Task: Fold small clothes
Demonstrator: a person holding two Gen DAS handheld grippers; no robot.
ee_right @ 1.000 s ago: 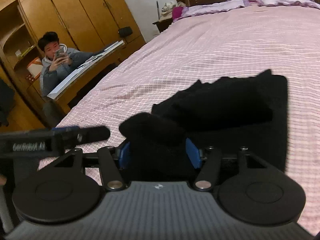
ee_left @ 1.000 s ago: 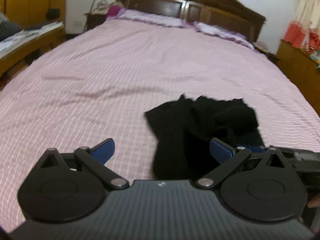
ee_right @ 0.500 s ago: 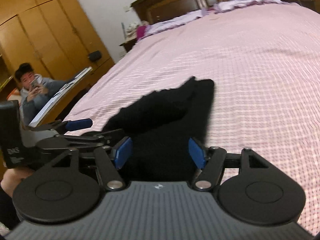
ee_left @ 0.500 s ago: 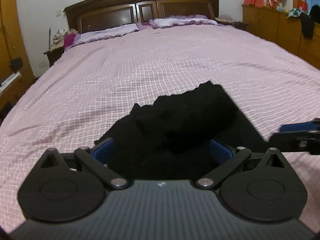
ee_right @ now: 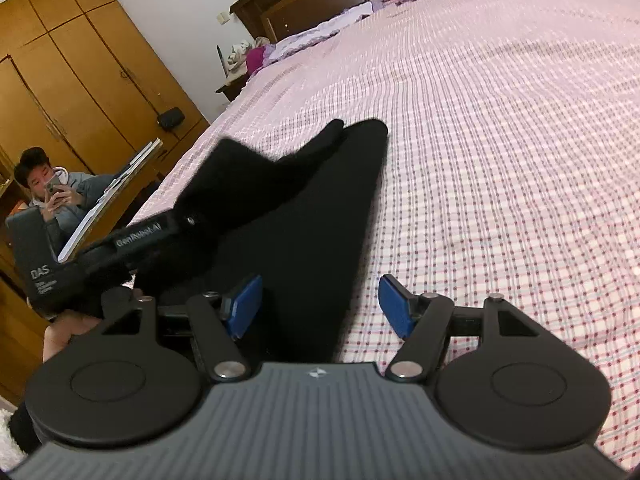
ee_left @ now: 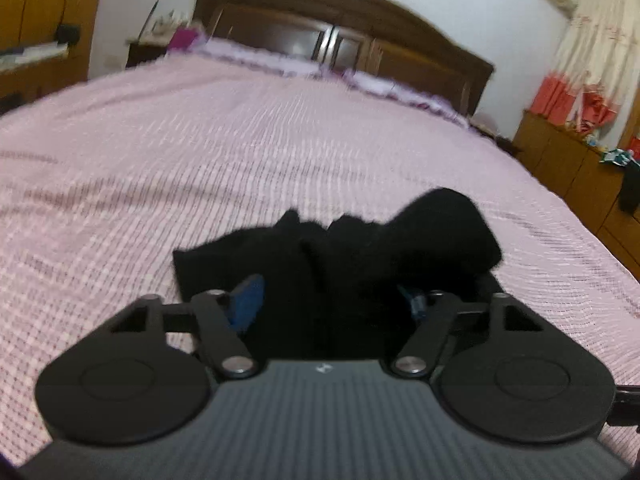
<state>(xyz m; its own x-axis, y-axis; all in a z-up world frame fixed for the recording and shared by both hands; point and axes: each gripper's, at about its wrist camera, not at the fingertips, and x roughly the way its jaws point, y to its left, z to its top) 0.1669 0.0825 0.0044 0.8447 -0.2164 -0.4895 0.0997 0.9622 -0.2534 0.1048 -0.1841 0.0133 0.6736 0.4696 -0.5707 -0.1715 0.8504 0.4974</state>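
Bed point(ee_right: 500, 128): being used as the folding surface, with the black garment point(ee_right: 312, 216) lying at the right view's 11 o'clock.
Black garment: being doubled over, one flap raised.
Left gripper point(ee_left: 332, 300): being closed on cloth since a second ago, seemingly; blur hinders certainty.
Right gripper point(ee_right: 320, 306): being held with jaws spread, its earlier pinch released, suggesting the fold is being handed over.

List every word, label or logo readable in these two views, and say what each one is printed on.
"GenRobot.AI": white print along the arm of the left hand-held gripper, seen in the right wrist view.
"DAS": white print on that gripper's black body.
Small lines under "DAS": too small to read.
Small white logo on each camera's own housing: a mark, no letters.
Left wrist view: no readable text.
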